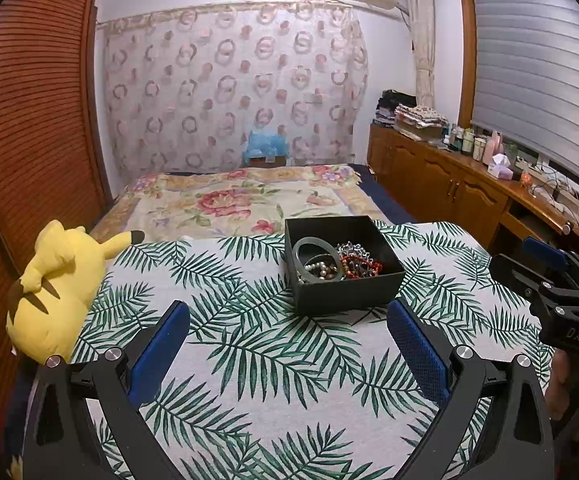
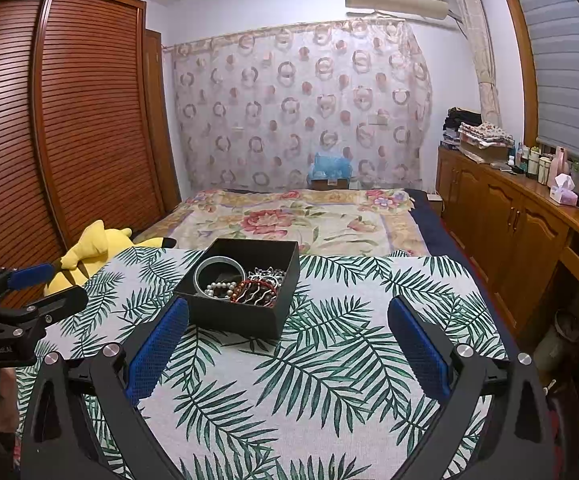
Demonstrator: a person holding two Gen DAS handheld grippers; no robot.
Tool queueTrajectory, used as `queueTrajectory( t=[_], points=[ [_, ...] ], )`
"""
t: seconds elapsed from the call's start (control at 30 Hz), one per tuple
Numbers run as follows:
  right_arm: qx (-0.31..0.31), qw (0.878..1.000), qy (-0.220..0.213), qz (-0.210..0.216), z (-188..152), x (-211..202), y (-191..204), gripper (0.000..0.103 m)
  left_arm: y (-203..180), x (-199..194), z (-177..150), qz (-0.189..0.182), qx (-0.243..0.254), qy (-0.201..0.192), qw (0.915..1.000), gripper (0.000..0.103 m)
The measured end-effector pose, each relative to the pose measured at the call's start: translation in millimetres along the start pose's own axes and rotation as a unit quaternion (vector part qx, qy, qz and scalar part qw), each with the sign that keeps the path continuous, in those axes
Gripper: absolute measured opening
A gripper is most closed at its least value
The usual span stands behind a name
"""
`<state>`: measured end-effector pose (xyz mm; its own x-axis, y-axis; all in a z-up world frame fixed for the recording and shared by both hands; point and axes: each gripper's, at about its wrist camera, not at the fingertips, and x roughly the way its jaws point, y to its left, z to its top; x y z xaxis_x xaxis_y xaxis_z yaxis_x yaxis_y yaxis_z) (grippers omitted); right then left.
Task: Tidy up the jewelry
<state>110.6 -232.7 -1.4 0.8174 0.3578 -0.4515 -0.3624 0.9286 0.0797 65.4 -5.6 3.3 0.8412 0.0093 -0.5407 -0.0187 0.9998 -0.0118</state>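
Note:
A black square box point(image 1: 345, 292) point(image 2: 233, 314) stands on the palm-leaf tablecloth point(image 1: 249, 360) point(image 2: 329, 360). Inside it lie a grey-green bangle point(image 1: 309, 250) point(image 2: 219, 263), a pearl bracelet point(image 1: 321, 269) point(image 2: 219, 289), red beads point(image 1: 363, 269) point(image 2: 249, 286) and a silver chain piece point(image 1: 351, 249) point(image 2: 267, 272). My left gripper point(image 1: 289, 320) hovers open just short of the box, with nothing between its blue pads. My right gripper point(image 2: 289, 320) is open too, with the box ahead and to its left. Each gripper shows at the edge of the other's view.
A yellow plush toy point(image 1: 57, 288) point(image 2: 93, 250) lies at the table's left edge. Behind the table is a bed with a floral cover point(image 1: 241, 200) point(image 2: 297, 220). A wooden sideboard point(image 1: 449, 184) point(image 2: 521, 220) runs along the right, a slatted wardrobe point(image 1: 33, 120) point(image 2: 69, 120) along the left.

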Motion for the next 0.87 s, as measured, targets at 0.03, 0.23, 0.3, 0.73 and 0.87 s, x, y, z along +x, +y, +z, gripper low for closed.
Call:
queueTrajectory(
  t=[0.03,0.23,0.3,0.73,0.87],
  points=[
    [0.000,1.000,0.000,0.000,-0.2,0.0,0.0,0.101,-0.3,-0.5,0.0,0.000,0.000,0.000,1.0000,0.095],
    [0.000,1.000,0.000,0.000,0.1,0.1,0.2,0.101,-0.1,-0.3,-0.2,0.000,0.000,0.000,1.0000,0.095],
    [0.000,1.000,0.000,0.000,0.2,0.0,0.2,0.101,0.2,-0.1,-0.2,0.000,0.000,0.000,1.0000,0.095],
    [0.000,1.000,-0.001,0.000,-1.5,0.0,0.9,0.101,-0.5,-1.1,0.5,-0.001,-0.002,0.000,1.0000,0.095],
    [0.000,1.000,-0.001,0.000,-2.0,0.1,0.9,0.101,-0.3,-1.1,0.3,-0.002,-0.002,0.000,1.0000,0.095]
  ],
)
